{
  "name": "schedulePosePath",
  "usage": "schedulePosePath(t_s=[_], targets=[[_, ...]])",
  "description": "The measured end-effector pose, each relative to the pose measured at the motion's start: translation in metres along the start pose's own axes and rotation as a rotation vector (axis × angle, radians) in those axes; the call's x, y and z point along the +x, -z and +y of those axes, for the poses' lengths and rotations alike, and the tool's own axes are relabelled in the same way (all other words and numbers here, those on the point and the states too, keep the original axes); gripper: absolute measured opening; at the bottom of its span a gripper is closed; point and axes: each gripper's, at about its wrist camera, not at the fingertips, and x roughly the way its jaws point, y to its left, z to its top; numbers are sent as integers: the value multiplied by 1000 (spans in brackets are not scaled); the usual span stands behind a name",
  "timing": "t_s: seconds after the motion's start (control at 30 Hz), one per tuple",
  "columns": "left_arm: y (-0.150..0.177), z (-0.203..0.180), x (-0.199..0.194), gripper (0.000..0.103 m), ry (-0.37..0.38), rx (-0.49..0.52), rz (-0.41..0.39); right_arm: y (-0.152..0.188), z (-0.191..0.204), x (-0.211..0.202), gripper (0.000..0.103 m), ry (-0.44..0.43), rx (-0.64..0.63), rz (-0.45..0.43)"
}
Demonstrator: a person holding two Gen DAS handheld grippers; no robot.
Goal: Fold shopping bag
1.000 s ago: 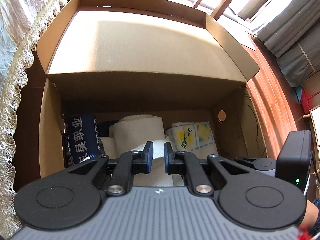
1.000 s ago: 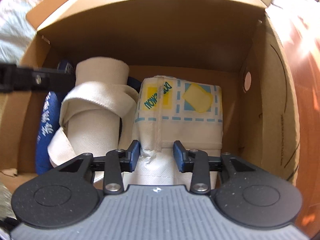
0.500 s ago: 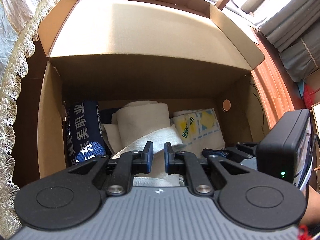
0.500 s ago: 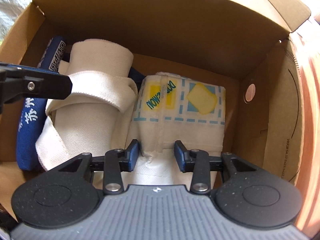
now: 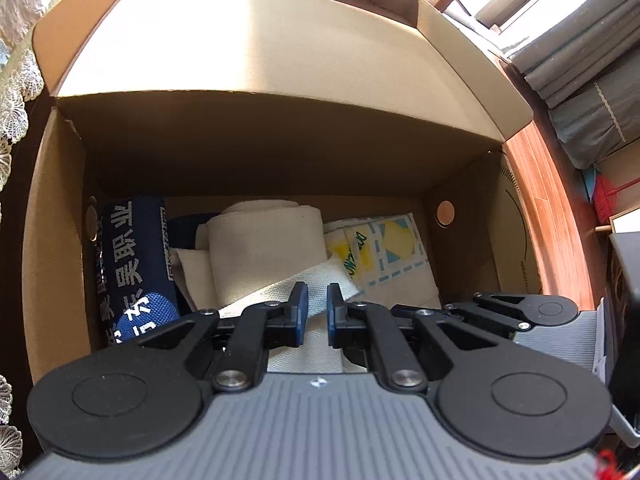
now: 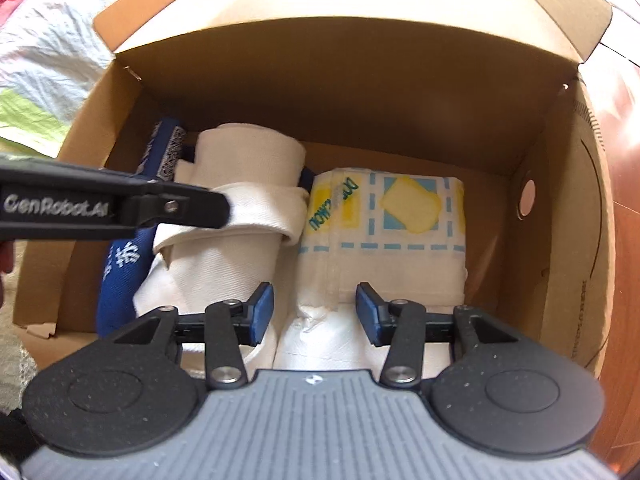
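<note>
cardboard box [image 6: 568, 208] interior; left gripper [image 5: 313, 305] pinching cream strap [image 6: 264, 204]; right gripper [image 6: 316, 312] parted, holding nothing.

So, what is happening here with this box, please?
A person works with two handheld grippers over an open cardboard box that holds three rolled or folded bags. The left gripper is closed on the strap of the cream canvas bag in the middle. The right gripper is open above the printed white bag. A dark blue bag lies at the left.
</note>
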Motion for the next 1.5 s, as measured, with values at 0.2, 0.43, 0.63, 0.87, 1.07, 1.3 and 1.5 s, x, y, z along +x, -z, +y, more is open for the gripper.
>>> schedulePosePath(t_s=[0.2, 0.43, 0.63, 0.87, 1.07, 1.3, 1.5], targets=[[1, -4, -2, 8, 1, 19, -2, 0, -9, -20, 41, -17, 53, -45], [4, -7, -7, 10, 3, 31, -7, 10, -19, -25, 36, -33, 98, -69], [5, -11, -10, 10, 6, 40, -11, 8, -27, -23, 28, -40, 150, -107], [5, -14, -13, 11, 8, 45, -15, 8, -37, -30, 21, 15, 168, -141], [7, -15, -24, 12, 13, 37, -34, 8, -37, -39, 19, 33, 187, -178], [9, -16, -30, 14, 5, 31, -30, 13, -38, -47, 19, 60, 185, -199], [21, -20, -47, 30, -82, 0, -22, 24, -33, -58, 19, 60, 194, -204]])
